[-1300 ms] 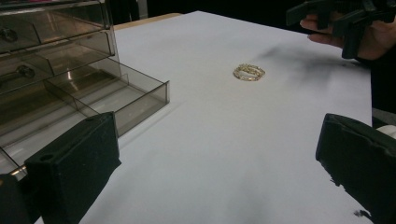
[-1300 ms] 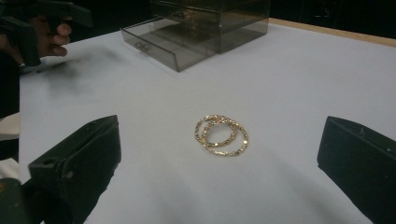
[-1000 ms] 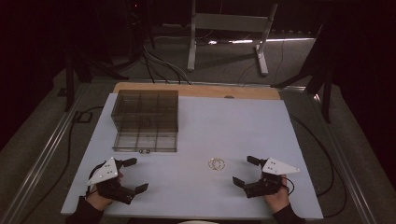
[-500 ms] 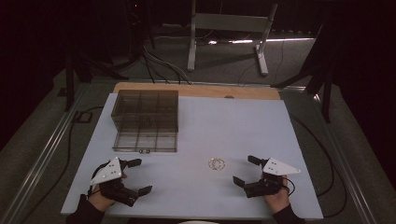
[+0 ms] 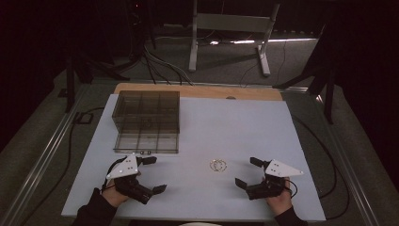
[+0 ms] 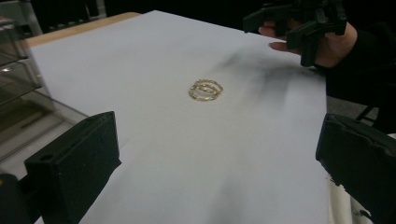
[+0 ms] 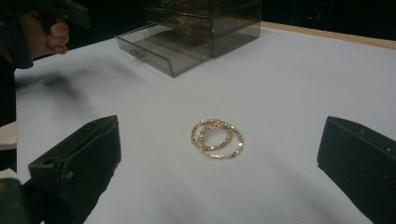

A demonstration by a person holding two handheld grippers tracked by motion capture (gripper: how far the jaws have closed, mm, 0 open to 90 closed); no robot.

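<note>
nothing begun: gold rings (image 5: 218, 165) untouched on table (image 5: 226, 122), drawer box (image 5: 147, 121) at 11 o'clock; left tool (image 5: 151, 175) and right tool (image 5: 248, 172) released, empty.

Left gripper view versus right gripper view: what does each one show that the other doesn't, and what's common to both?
Left gripper view alone: the right gripper, held in a hand at the table's far edge, jaws apart.

Right gripper view alone: the smoky clear drawer box's front, its bottom drawer pulled out, and fingers of the other hand at upper left.

Both: two overlapping gold rings lying on the white table, framed between that view's own wide-open black jaws, untouched. The box's edge appears in both.
</note>
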